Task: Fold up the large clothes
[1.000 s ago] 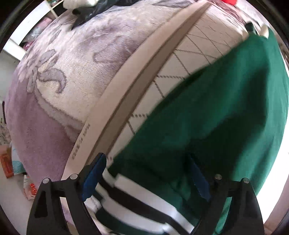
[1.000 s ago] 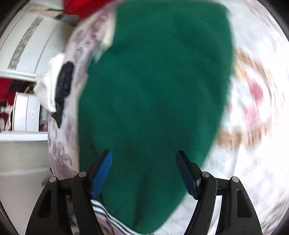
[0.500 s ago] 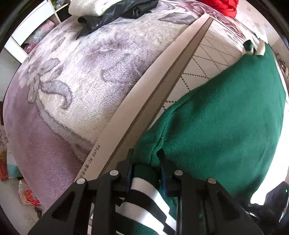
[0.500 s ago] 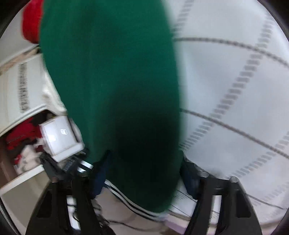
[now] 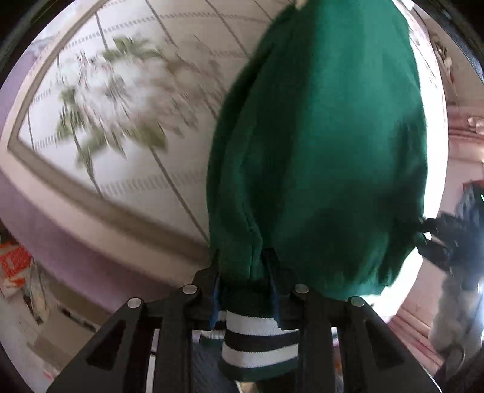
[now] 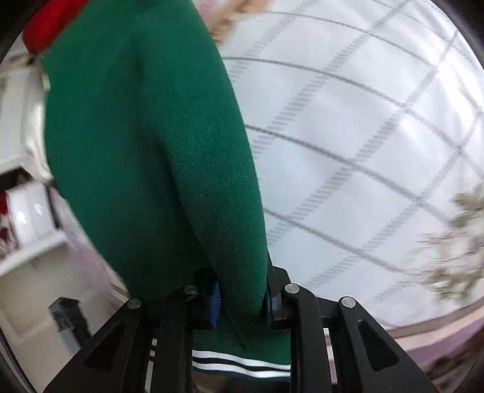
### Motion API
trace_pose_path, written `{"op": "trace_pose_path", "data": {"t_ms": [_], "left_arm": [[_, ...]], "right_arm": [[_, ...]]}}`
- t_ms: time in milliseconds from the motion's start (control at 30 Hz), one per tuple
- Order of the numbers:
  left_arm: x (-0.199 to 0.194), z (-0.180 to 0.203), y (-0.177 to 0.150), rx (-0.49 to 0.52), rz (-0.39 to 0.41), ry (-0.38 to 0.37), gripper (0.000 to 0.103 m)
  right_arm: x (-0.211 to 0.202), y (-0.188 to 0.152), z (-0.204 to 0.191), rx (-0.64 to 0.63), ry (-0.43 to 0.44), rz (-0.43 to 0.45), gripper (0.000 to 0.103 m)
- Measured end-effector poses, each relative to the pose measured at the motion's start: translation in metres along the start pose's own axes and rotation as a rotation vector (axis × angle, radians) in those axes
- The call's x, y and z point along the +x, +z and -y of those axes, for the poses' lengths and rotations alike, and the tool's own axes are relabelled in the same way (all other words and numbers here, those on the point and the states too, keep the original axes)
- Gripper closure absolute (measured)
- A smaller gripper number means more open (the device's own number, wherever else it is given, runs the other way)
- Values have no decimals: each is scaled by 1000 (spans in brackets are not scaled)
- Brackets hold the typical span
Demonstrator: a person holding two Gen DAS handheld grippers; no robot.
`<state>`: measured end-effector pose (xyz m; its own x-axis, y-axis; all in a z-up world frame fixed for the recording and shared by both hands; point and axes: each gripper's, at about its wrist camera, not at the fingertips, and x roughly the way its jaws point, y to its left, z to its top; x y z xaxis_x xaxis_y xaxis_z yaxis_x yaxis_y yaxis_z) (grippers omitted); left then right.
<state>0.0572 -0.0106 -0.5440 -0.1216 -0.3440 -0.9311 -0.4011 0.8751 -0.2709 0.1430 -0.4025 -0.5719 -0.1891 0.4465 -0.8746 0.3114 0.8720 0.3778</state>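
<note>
A dark green fleece garment [image 5: 317, 136] with a black-and-white striped band [image 5: 257, 335] hangs between both grippers, above a white quilted cover [image 5: 136, 187]. My left gripper [image 5: 242, 257] pinches a fold of the green cloth just above the striped band; its jaws are opening slightly with the cloth still pressed between them. In the right wrist view the same garment [image 6: 136, 136] stretches away from my right gripper [image 6: 242, 284]. Those jaws are closing on an edge near the thin striped trim [image 6: 239, 362]. The far end of the garment is hidden.
The white cover [image 6: 363, 151] has grey grid lines and a blurred leaf print, and its beige border meets a purple blanket [image 5: 45, 217]. Red cloth [image 6: 51, 24] lies beyond the garment. White shelving [image 6: 27, 217] stands at the left, and orange clutter [image 5: 15, 266] lies on the floor.
Both grippers went from wide open around the green cloth to pinching it. They have carried it sideways, off the flowered blanket edge and over the white quilted cover.
</note>
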Motion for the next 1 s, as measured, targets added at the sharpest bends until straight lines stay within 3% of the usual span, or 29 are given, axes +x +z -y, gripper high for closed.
{"op": "trace_pose_path", "data": {"t_ms": [67, 167, 267, 367, 567, 633, 733, 833, 867, 900, 967, 1000], "left_arm": [[-16, 6, -14, -26, -10, -20, 74], [-51, 8, -22, -75, 16, -50, 73], [-90, 12, -6, -130, 78, -86, 70], [-107, 31, 44, -103, 142, -88, 50], [-119, 62, 196, -72, 316, -116, 49], [-109, 68, 231, -71, 321, -142, 49], [-84, 83, 281, -40, 300, -104, 48], [-55, 98, 303, -9, 282, -98, 46], [-52, 103, 304, 3, 306, -87, 47], [-51, 109, 304, 32, 340, -84, 63], [-64, 121, 295, 109, 396, -110, 83], [-71, 122, 293, 126, 414, -161, 89]], "right_arm": [[-10, 1, 11, -39, -58, -41, 72], [-32, 0, 10, -116, -123, -16, 54], [-52, 4, 4, -155, -77, 27, 39], [-65, 19, -6, -150, -12, 71, 36], [-80, 67, -4, -102, 76, 169, 36], [-79, 86, -5, -105, 73, 198, 36], [-69, 111, -5, -90, 89, 194, 36], [-58, 126, 4, -64, 96, 168, 36], [-50, 127, 0, -58, 96, 161, 36], [-47, 129, 4, -52, 99, 156, 36], [-40, 133, 3, -46, 105, 153, 36], [-37, 131, 1, -48, 103, 155, 36]]}}
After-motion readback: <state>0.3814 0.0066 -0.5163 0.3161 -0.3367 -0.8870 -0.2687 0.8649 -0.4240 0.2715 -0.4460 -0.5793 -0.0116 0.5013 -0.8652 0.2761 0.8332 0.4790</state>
